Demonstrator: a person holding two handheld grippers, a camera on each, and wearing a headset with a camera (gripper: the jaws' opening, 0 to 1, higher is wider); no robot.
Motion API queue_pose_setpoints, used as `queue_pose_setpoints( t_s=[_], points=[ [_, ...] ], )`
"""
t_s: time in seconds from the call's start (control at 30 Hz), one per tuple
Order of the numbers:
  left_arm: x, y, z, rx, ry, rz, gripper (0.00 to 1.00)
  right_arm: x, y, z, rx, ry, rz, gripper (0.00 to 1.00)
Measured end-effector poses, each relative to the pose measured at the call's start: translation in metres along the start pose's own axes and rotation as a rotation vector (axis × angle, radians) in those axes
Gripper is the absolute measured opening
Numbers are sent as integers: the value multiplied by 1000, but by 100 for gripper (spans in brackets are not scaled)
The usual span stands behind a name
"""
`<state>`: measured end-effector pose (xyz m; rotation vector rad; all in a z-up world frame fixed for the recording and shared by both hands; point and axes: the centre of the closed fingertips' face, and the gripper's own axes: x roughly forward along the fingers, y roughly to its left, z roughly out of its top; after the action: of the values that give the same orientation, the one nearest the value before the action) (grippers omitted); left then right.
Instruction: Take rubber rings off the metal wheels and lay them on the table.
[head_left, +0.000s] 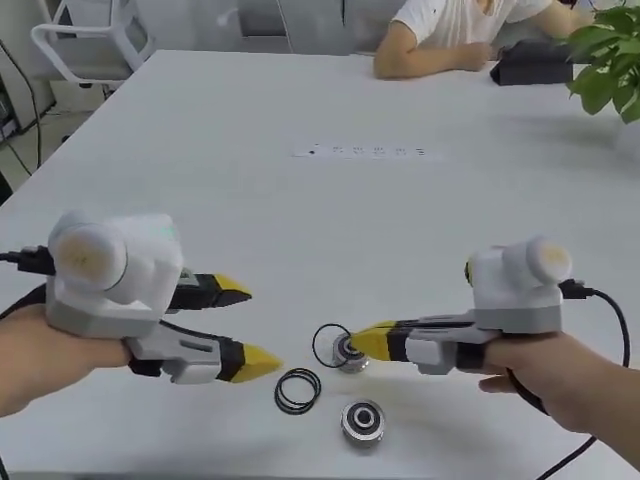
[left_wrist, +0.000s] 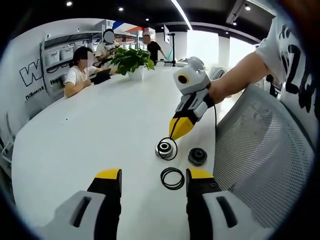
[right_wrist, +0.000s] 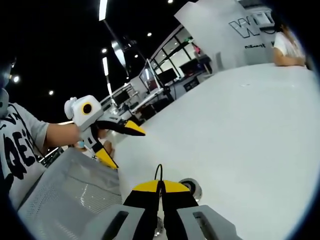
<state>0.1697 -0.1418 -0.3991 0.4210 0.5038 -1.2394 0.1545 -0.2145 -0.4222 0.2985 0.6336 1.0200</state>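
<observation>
Right gripper (head_left: 360, 343) pinched shut on a rubber ring (head_left: 315, 343) at its tips, against a metal wheel (head_left: 350, 355). Left gripper (head_left: 260, 328) wide open, empty, near two loose rings (head_left: 281, 390) lying on the table (head_left: 300, 200).

Your table (head_left: 300, 200) looked smooth and matt white, with a faint sheen under the lights. The metal wheel (head_left: 362, 421) shone polished and silvery, with a darker hub. The rubber rings (head_left: 279, 391) were thin, dull black. Your left gripper (head_left: 258, 328) and right gripper (head_left: 360, 343) had matt white-grey plastic shells and glossy yellow tips. The chair (left_wrist: 260, 135) was grey woven mesh.
</observation>
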Motion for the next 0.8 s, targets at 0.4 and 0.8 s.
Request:
queue_pose_setpoints(
  t_s=[0.4, 0.8],
  points=[
    [-23, 2, -13, -38, 0, 25, 55, 11, 7, -3, -25, 39, 43, 0],
    [-34, 2, -20, -58, 2, 44, 57, 19, 14, -11, -37, 79, 74, 0]
  ],
)
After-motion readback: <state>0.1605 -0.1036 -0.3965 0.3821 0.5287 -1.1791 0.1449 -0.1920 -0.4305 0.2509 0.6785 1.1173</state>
